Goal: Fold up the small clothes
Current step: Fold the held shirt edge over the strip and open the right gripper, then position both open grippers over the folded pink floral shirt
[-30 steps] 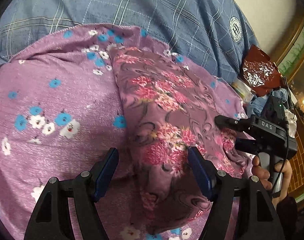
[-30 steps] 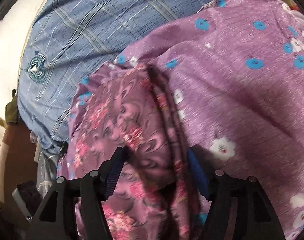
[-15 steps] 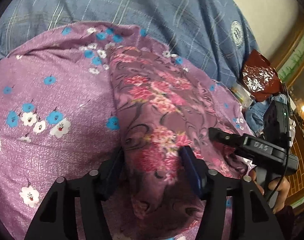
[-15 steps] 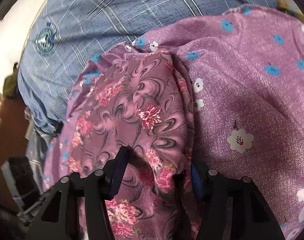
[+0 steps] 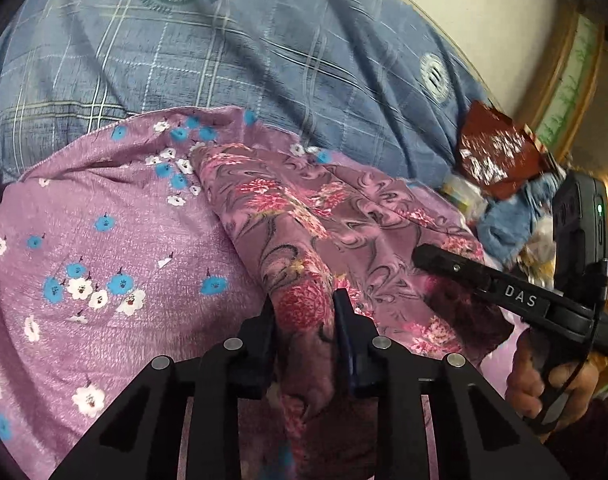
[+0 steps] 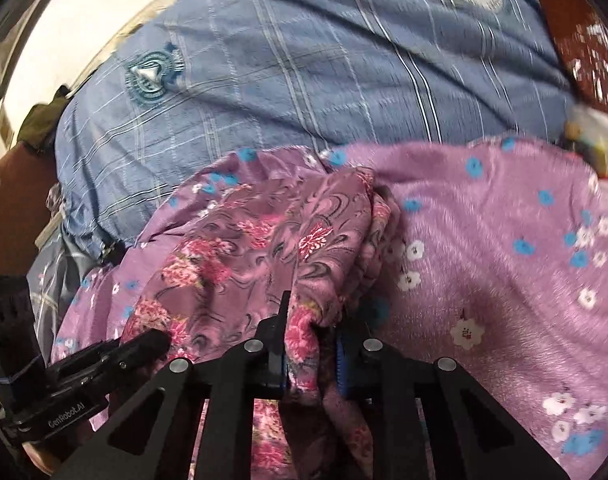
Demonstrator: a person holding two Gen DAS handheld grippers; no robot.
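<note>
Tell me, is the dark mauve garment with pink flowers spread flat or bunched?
Bunched: the dark mauve flowered garment rises in a creased ridge, pinched by the closing left gripper and right gripper.

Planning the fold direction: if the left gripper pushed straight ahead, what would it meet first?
More of the rose-patterned garment its closing left gripper already pinches, then probably the purple flowered cloth.

This looks like a bedroom in a home. The work surface is a bed, spread with a blue checked cover [image 5: 264, 52] bearing round printed badges, with a purple flowered sheet [image 5: 116, 240] laid over it. A plain cream wall [image 5: 484, 12] rises behind. At the bed's edge lies household clutter: a shiny dark red packet [image 5: 494, 156] and crumpled blue cloth [image 5: 504, 228], beside a wood-framed panel [image 5: 572, 80].
</note>
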